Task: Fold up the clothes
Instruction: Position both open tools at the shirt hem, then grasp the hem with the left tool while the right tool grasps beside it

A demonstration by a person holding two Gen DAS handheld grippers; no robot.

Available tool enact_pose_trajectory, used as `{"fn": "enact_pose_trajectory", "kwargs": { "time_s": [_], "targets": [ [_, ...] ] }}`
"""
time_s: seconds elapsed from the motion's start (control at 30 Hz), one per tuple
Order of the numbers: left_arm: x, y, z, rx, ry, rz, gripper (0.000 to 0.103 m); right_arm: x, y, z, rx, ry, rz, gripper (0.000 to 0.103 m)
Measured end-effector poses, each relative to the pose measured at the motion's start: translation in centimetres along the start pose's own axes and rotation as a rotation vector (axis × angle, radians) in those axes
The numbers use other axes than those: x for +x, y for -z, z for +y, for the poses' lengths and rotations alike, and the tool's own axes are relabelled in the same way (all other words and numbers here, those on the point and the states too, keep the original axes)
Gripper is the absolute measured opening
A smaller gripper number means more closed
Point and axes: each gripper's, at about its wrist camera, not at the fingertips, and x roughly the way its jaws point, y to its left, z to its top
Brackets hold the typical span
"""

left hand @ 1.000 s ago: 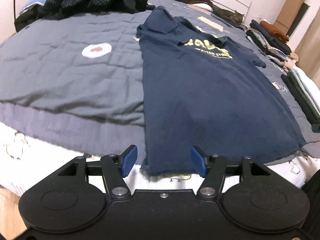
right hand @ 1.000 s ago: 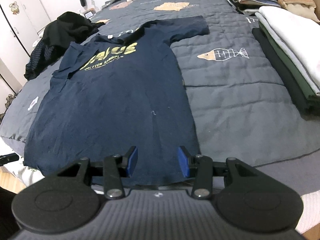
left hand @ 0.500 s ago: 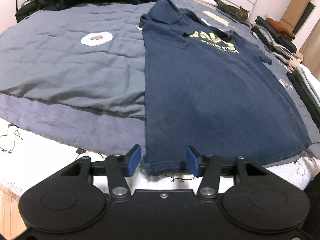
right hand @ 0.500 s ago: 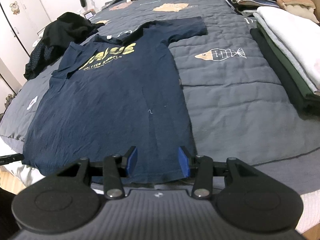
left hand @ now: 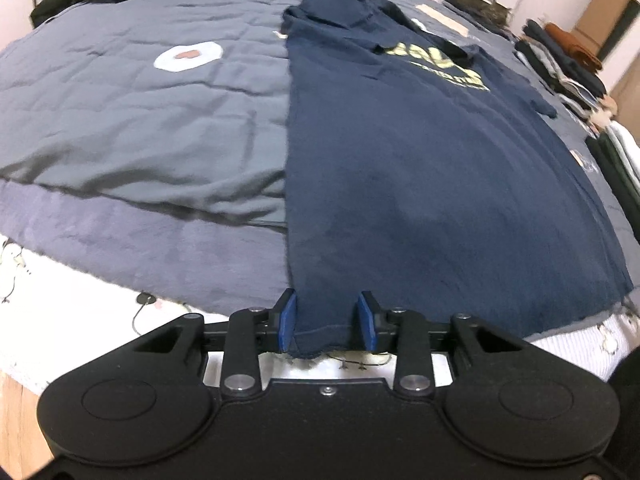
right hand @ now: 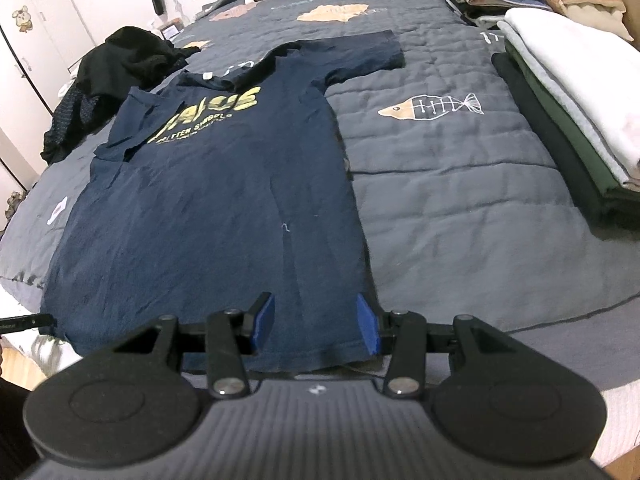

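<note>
- Where a second ago the left gripper had its two blue pads spread wide in front of the shirt's bottom edge, the pads now stand closer together with the left corner of the hem between them.
- The pads are still apart and not pressed flat on the cloth, so this gripper is not clenched yet.
- The right gripper has moved in a little too, and the hem now reaches in between its pads; they are just as wide apart as before, so it is released.
- The right pad sits just beside the shirt's right bottom corner.
- There is one navy T-shirt, and it has not moved: it lies flat, front side up, on the grey quilt, with its collar far from the grippers and its hem at the near edge of the bed.
- It has yellow letters on the chest.
- One sleeve lies spread out flat, and the other is folded over near the collar.
- I count one fish picture on the quilt, to the right of the shirt.
- I count one heap of dark clothes, to the left of the shirt.
- One stack of folded clothes lies along the right side, white on top, then green, then black.
</note>
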Motion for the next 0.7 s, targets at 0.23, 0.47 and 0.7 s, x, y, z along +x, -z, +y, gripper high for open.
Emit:
{"fn": "enact_pose_trajectory", "kwargs": {
  "time_s": [0.23, 0.47, 0.7],
  "targets": [
    [-0.3, 0.1, -0.4, 0.015, 0.012, -0.017, 0.011, 0.7, 0.3, -0.7, -0.009, 0.029, 0.036, 0.045],
    [-0.6, 0.2, -0.5, 0.021, 0.018, -0.028, 0.011, 2.3, 0.8, -1.8, 0.014, 0.032, 0.087, 0.045],
    [-0.4, 0.0, -0.6, 0.021, 0.018, -0.024, 0.011, 3.9, 1.0, -2.2, 0.032, 0.007, 0.141, 0.045]
  ]
}}
